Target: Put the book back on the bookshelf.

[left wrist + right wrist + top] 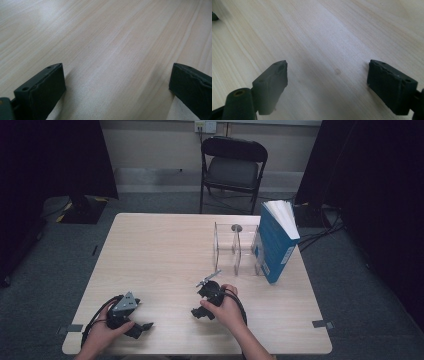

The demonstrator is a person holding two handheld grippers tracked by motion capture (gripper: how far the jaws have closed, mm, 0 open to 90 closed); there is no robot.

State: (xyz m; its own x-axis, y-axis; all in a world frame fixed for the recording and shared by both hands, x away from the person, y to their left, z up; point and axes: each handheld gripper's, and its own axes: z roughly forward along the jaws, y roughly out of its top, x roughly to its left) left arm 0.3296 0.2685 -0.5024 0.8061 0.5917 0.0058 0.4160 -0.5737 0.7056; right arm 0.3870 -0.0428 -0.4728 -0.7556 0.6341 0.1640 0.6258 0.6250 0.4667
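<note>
Here the left gripper [142, 326] sits low at the lower left of the high view, its jaws spread wide with nothing but bare table [160, 250] between them. In the left gripper view the two black pads [47, 90] are blocky and matte with slightly ragged edges, one at each bottom corner, over pale wood grain. The right gripper [198, 302], just below the frame's centre, is likewise wide apart and holds nothing; its pads [272, 85] hover close over the same light laminate. Toward the upper right of the high view stands a clear acrylic rack [235, 249] with upright dividers, and a thick blue book [275, 242] leans against its right end, white pages up. A black folding chair [232, 167] stands beyond the table.
</note>
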